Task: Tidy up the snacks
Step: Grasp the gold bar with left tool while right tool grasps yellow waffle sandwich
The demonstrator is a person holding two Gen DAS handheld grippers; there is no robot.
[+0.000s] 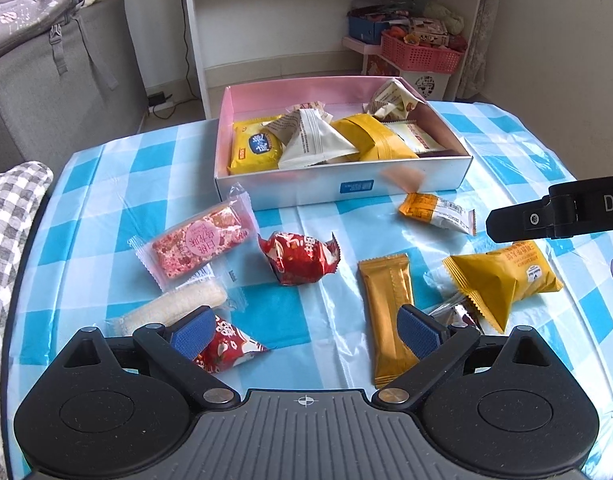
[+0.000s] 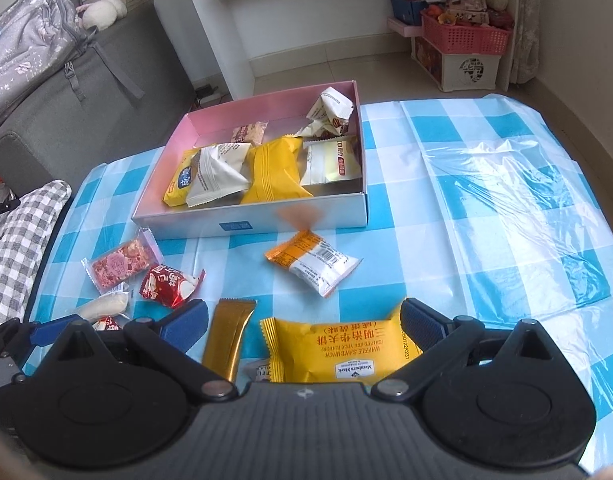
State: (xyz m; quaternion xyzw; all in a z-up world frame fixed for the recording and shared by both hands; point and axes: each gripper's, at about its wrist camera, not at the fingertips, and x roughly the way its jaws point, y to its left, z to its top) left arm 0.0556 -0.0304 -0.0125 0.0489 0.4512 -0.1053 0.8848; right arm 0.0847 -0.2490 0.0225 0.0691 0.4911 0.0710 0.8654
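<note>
Snack packets lie loose on the checked tablecloth before the box. Left gripper and right gripper both stand wide, empty. The yellow waffle packet, between the right fingers, looks light, puffy and slippery; best pinched across its middle.

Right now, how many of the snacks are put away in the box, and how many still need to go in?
About half done. The pink box already holds around seven packets. Nothing is in hand: the left gripper and right gripper are both open and empty. Still left on the table: the pink nougat bar, red candy, gold stick, yellow waffle sandwich, orange-and-white packet, and a few small ones near the left gripper.
</note>
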